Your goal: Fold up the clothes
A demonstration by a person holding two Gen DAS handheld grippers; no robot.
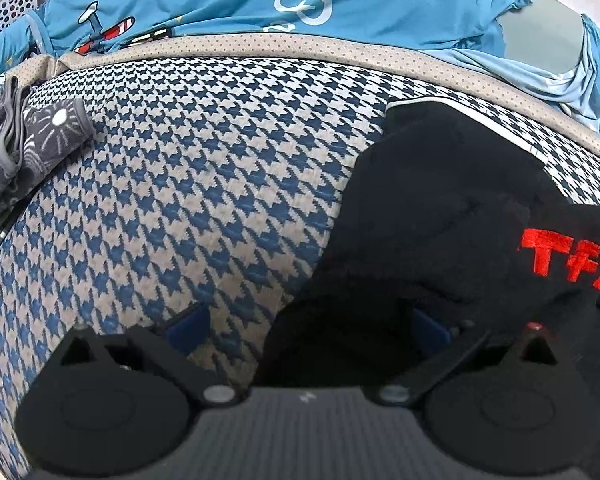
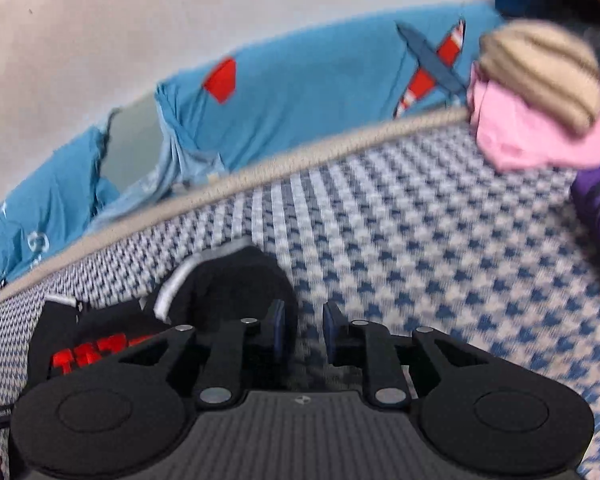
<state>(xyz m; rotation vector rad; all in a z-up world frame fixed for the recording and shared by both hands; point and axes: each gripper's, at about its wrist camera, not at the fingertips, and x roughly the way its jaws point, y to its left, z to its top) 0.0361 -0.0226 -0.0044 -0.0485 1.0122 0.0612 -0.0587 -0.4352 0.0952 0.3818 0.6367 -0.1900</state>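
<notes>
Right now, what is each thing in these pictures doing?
black garment: crumpled on the checked cover, red letters showing.
left gripper: jaws wide apart, black cloth between them.
right gripper: jaws slightly apart, nothing between.
blue shirt: spread out, wrinkled.
pink cloth: bunched up under a beige knit.
grey patterned garment: lying rumpled.

A houndstooth blue-and-white cover (image 1: 188, 184) with a beige dotted border (image 1: 300, 46) carries everything; a black garment (image 1: 452, 208) lies right of the left gripper; a grey patterned piece (image 1: 28, 136) lies far left; pink cloth (image 2: 540, 136) sits ahead-right of the right gripper.
</notes>
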